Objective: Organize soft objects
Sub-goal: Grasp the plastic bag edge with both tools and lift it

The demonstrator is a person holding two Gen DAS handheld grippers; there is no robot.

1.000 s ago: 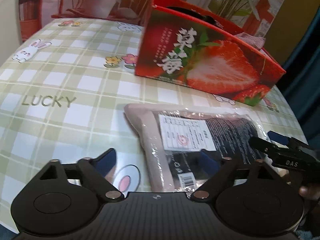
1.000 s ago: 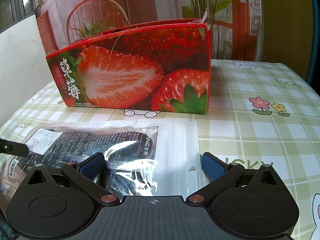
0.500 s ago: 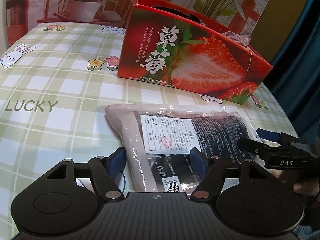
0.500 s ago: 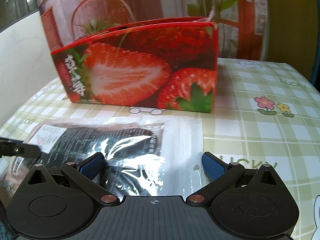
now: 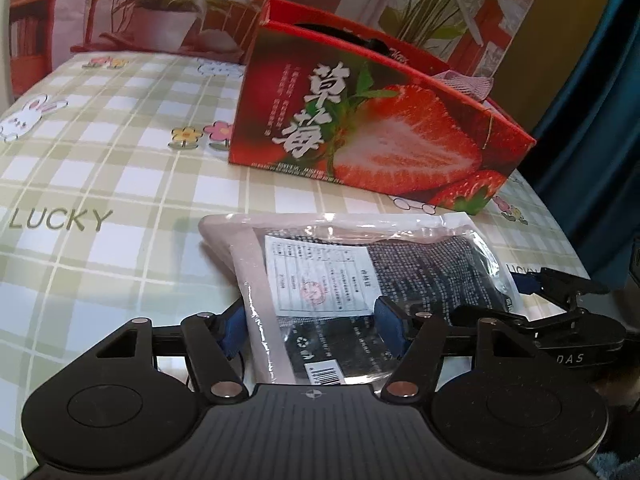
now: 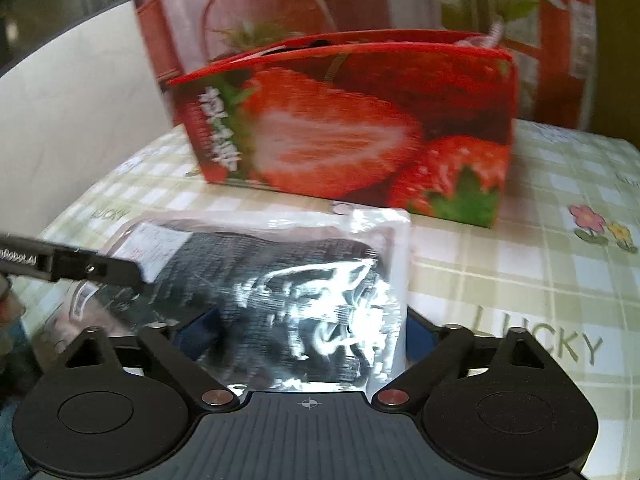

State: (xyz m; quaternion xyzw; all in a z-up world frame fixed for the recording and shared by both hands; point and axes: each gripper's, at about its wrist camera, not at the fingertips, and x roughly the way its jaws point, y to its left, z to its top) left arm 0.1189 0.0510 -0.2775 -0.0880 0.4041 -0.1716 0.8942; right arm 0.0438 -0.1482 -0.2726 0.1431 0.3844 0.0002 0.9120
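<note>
A clear plastic package [image 5: 420, 268] with dark fabric and a white label lies flat on the checked tablecloth [image 5: 100, 168], in front of a red strawberry box [image 5: 380, 128]. My left gripper [image 5: 311, 328] straddles the package's left end. Its jaws are closing and the left pad sits at the bag's edge. In the right wrist view my right gripper [image 6: 308, 334] straddles the shiny right end of the package [image 6: 248, 264]. Its jaws are closing too, with the bag between them and the right pad half hidden behind the bag's edge. No firm pinch shows on either side.
The strawberry box [image 6: 348, 140] stands open-topped behind the package, with a pink checked cloth [image 5: 466, 82] and a dark item [image 5: 340, 34] inside. A potted plant [image 5: 164, 24] is behind the table. The table edge and a blue curtain [image 5: 592, 120] are at the right.
My left gripper has shifted right over the package's left end and its jaws have narrowed. The right gripper's jaws have narrowed around the right end, and the bag there looks crumpled and closer.
</note>
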